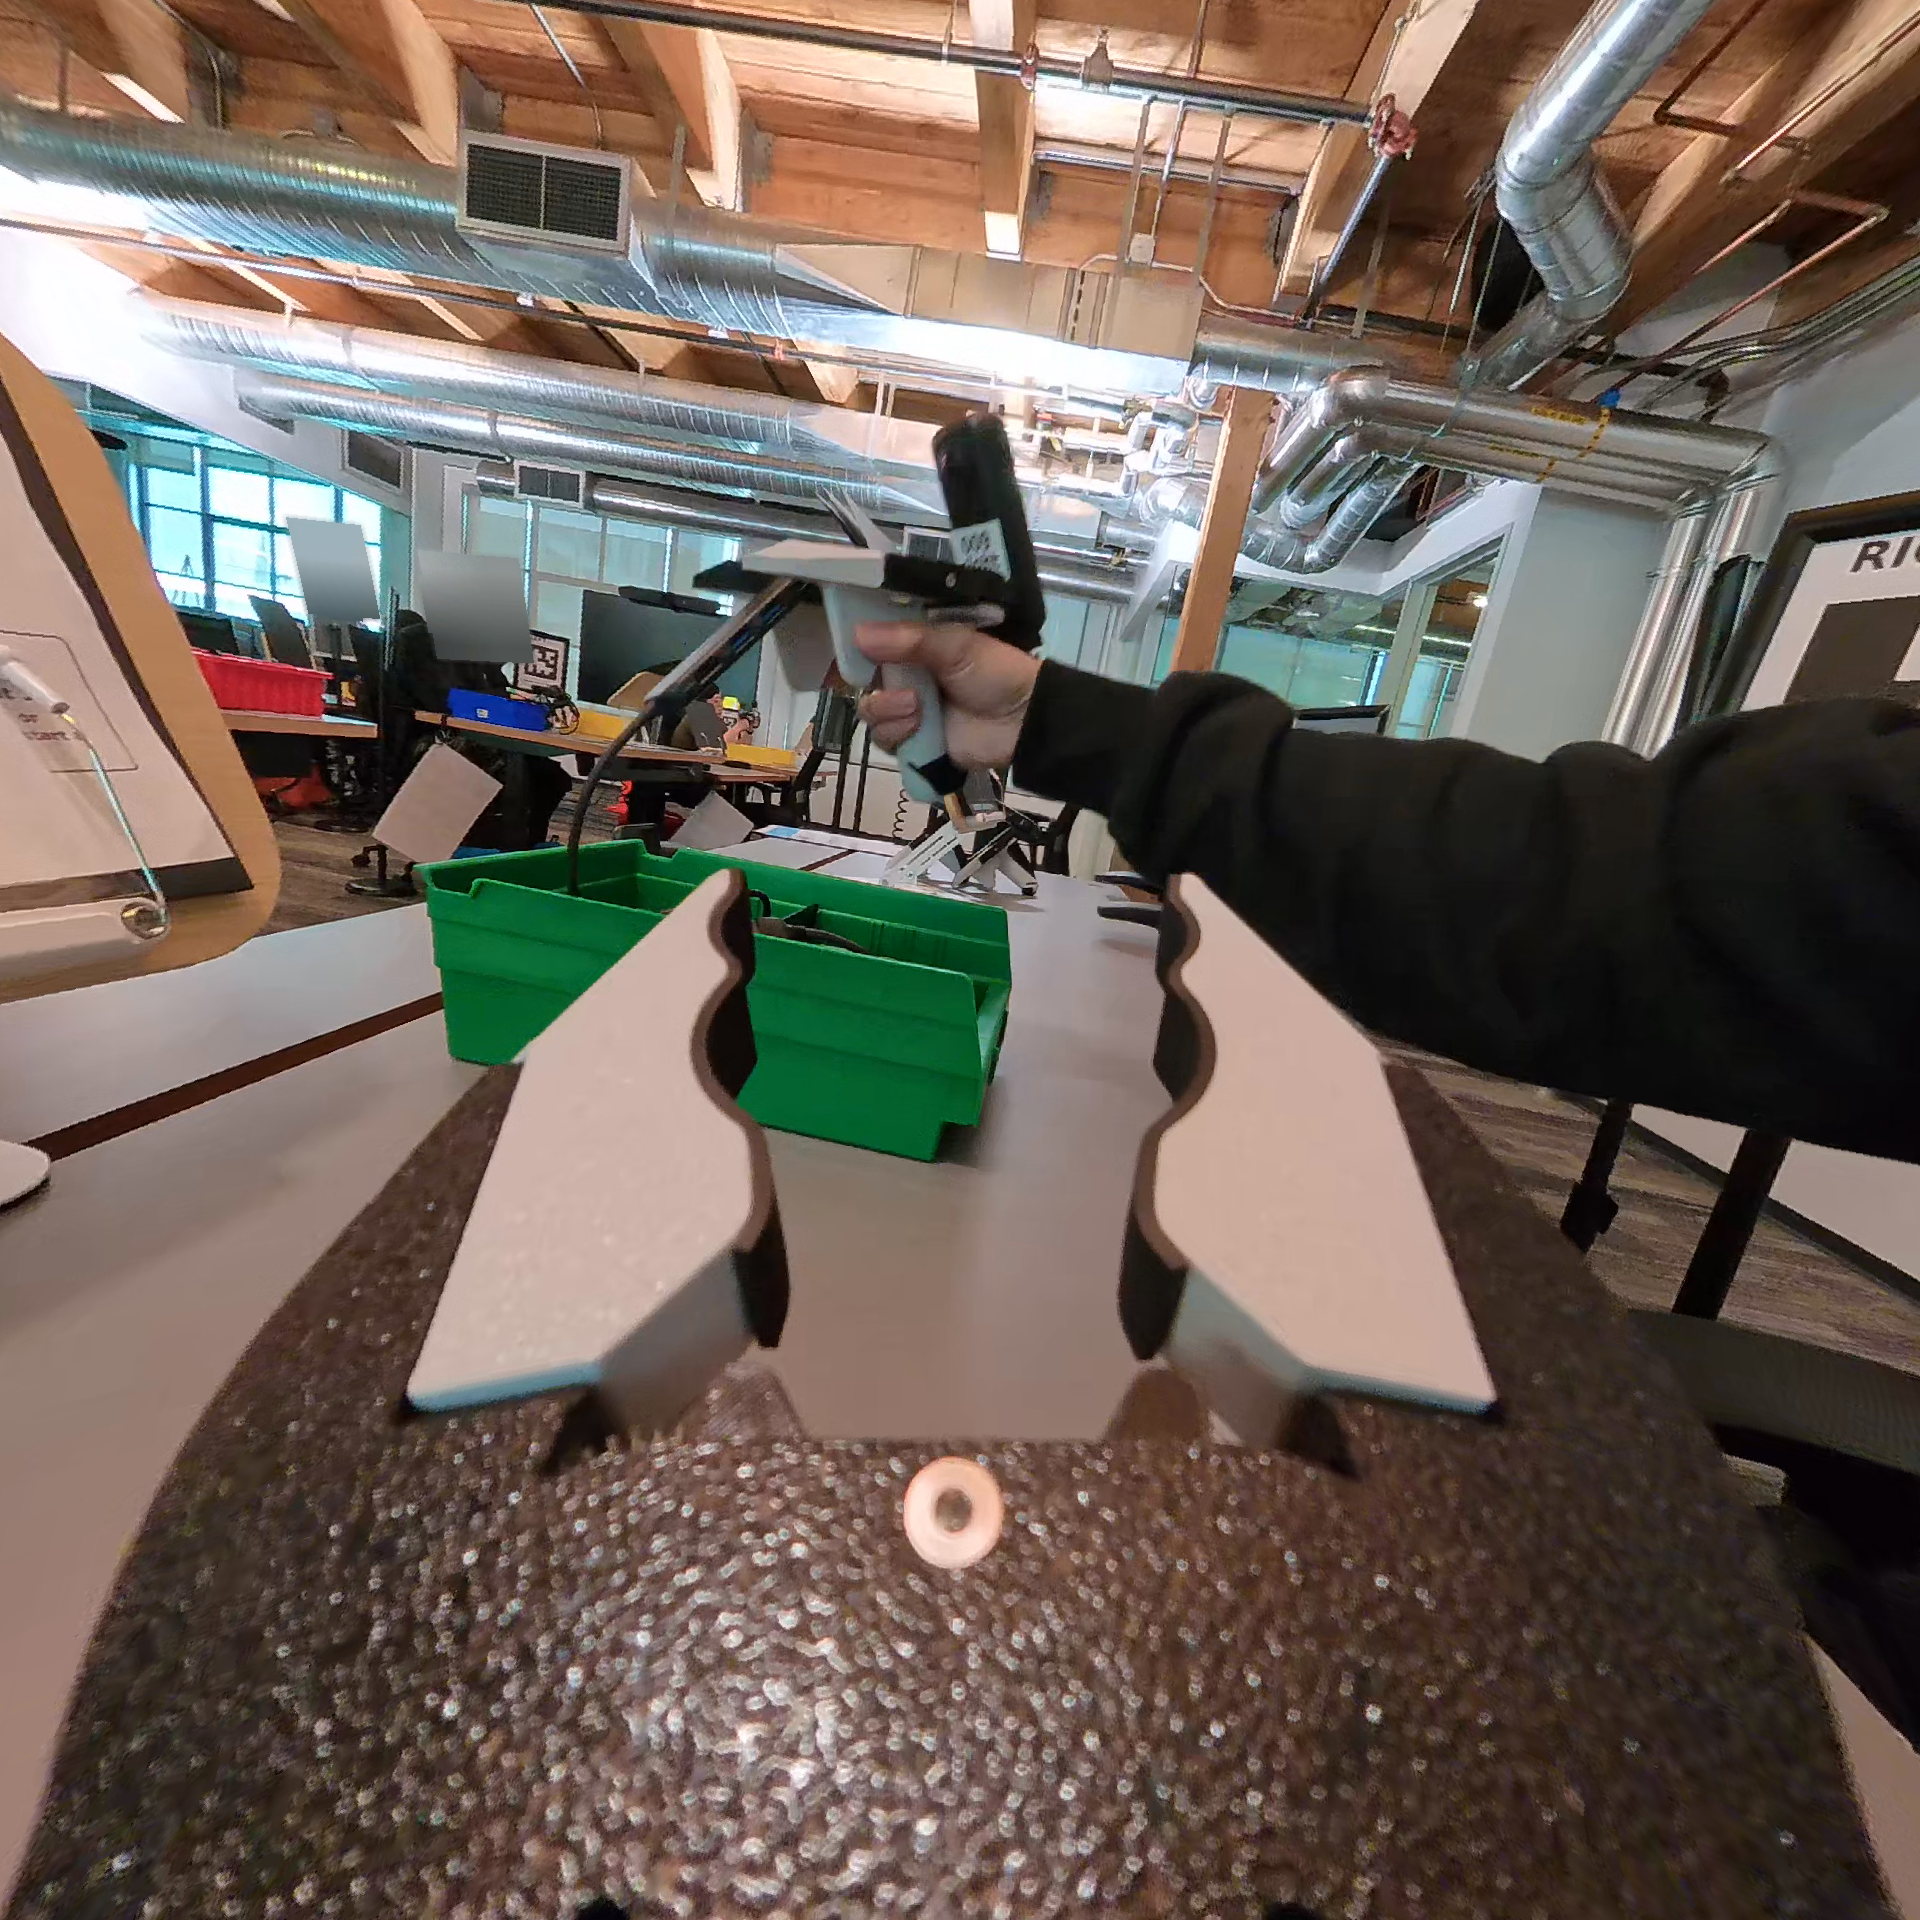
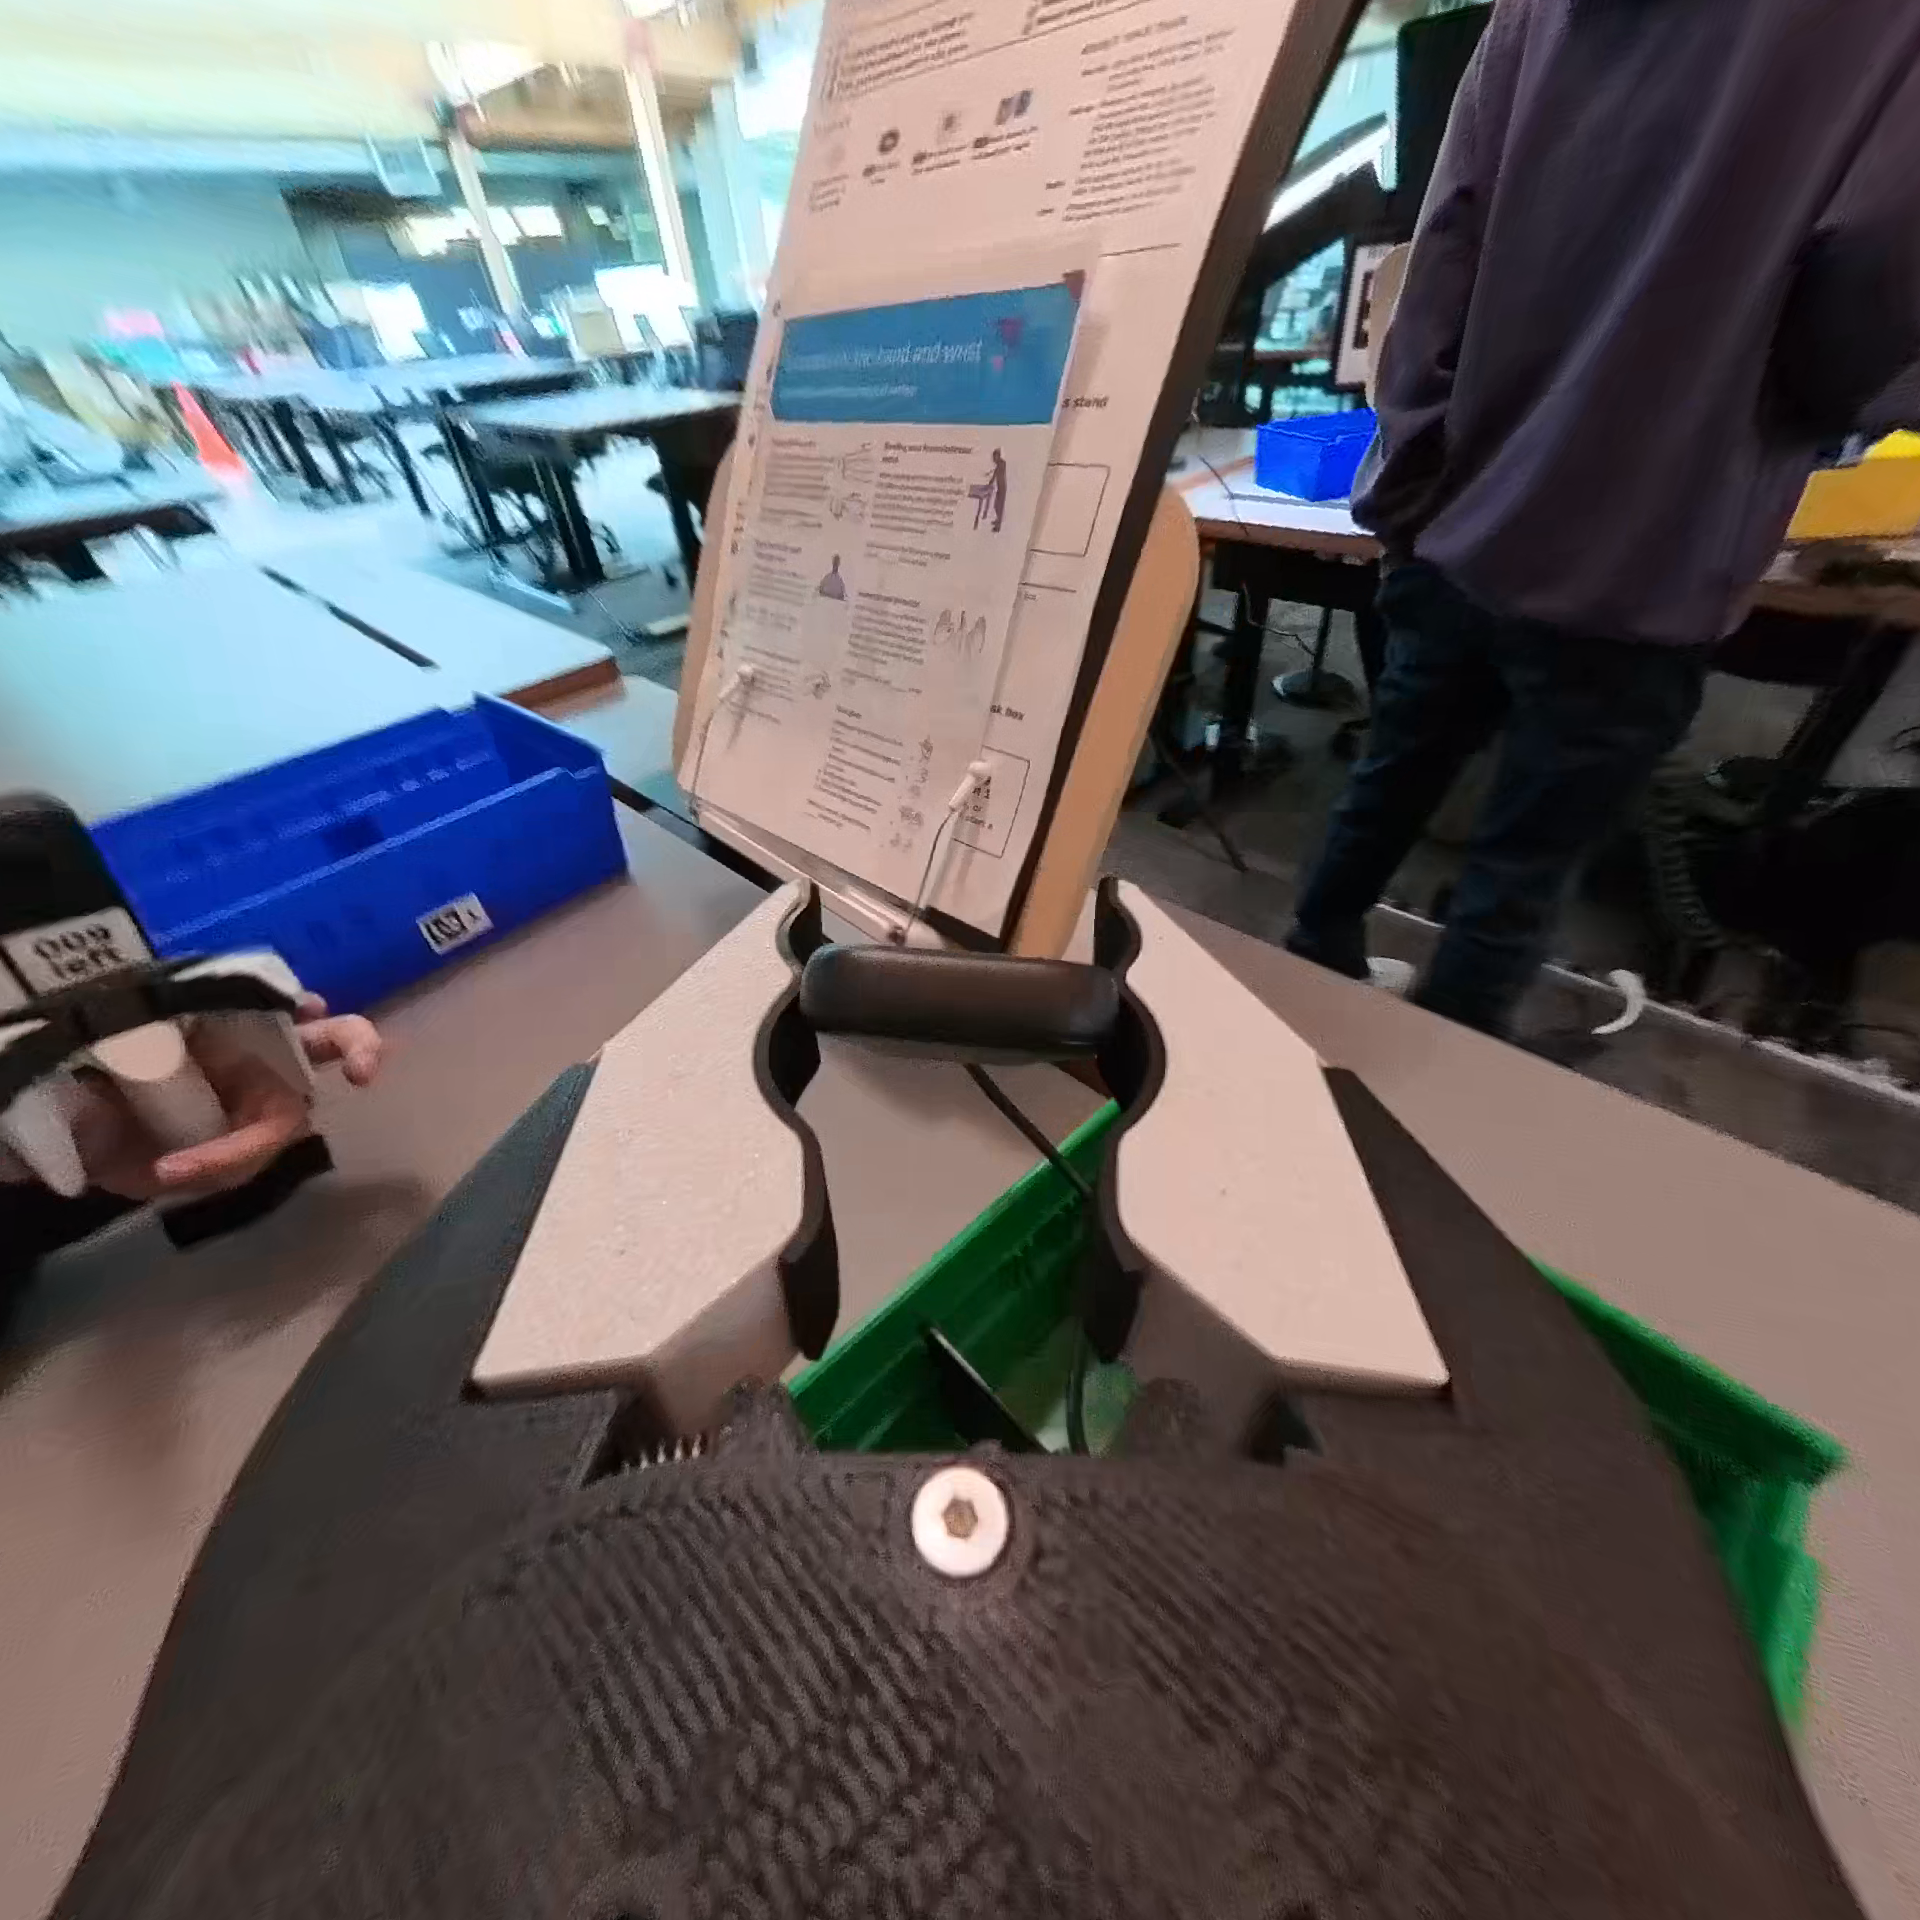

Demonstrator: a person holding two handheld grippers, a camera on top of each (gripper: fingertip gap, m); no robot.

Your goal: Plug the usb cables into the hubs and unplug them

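Right gripper (image 2: 958,1003): closed on a black USB hub (image 2: 956,1000), held above the green bin (image 1: 727,997), its cable (image 2: 1029,1127) trailing into it.
Left gripper (image 1: 951,1023): spread wide, nothing held.
Green bin: set near the tabletop's (image 1: 260,1195) far edge.

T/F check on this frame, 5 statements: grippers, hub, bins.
1. The right gripper holds a black hub between its fingertips. True.
2. The left gripper is shut on a cable. False: it is open and empty.
3. The hub's cable trails down into the green bin. True.
4. The hub lies on the table. False: it is held up in the air above the green bin.
5. The blue bin stands inside the green bin. False: it sits apart on the table, beside the document stand.
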